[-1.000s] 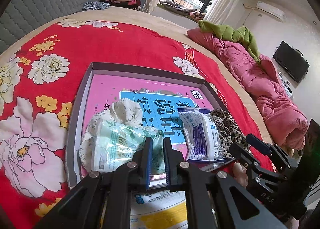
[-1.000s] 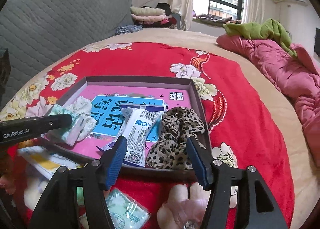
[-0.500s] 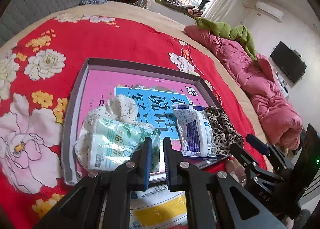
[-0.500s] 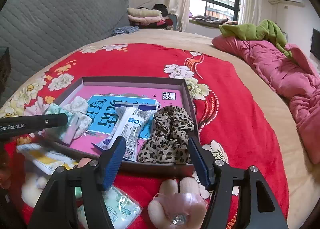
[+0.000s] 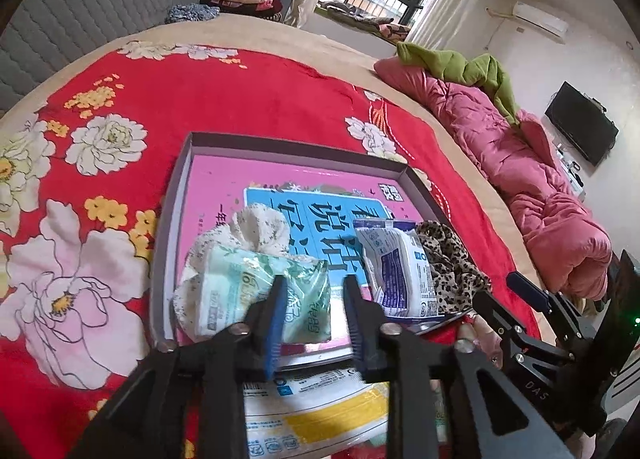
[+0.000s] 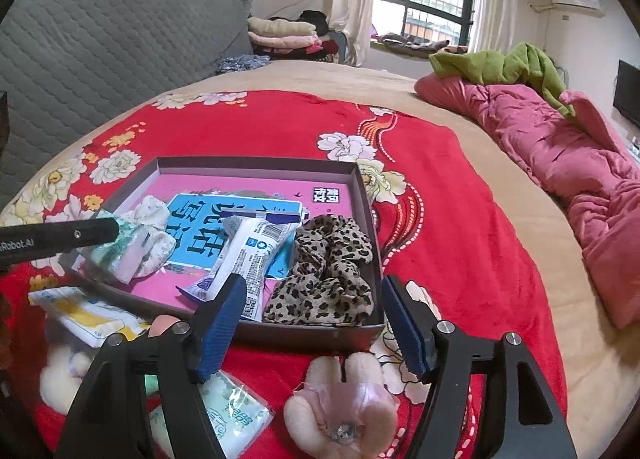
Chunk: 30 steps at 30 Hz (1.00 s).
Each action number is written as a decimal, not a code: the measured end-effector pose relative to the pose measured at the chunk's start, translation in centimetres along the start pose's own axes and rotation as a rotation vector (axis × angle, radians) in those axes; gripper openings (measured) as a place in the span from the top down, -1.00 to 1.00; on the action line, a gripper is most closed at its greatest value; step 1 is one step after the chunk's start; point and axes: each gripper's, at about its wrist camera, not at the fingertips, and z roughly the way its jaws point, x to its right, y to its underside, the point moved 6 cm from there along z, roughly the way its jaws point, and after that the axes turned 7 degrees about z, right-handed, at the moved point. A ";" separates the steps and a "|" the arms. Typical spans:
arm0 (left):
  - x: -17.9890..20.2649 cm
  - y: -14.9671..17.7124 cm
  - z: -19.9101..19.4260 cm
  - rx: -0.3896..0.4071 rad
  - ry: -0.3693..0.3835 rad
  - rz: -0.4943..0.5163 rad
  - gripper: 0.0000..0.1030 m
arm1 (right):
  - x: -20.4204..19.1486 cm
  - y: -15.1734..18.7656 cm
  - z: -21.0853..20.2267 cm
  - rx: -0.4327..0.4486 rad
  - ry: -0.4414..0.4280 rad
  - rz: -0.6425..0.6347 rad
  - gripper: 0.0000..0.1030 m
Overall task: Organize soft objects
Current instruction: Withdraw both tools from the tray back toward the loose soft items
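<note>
Tissues [image 5: 256,291] lay in the tray [image 5: 176,195] at its 7 o'clock corner, on a floral cloth [image 5: 256,227], between the opening jaws of the left tool [image 5: 314,299], pads clear of it. Right tool [image 6: 312,323] was also opening, empty, above a plush toy [image 6: 340,415]; scarf [image 6: 328,263] at the tray's 4 o'clock.

Each claw [image 5: 314,313] [image 6: 312,323] is black plastic with blue ribbed pads [image 6: 218,333], silver screws and white lettering.
</note>
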 end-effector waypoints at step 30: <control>-2.1 -1.1 -6.2 0.179 -0.041 -0.042 -0.38 | 2.7 -2.2 -4.8 0.116 -0.022 0.091 -0.46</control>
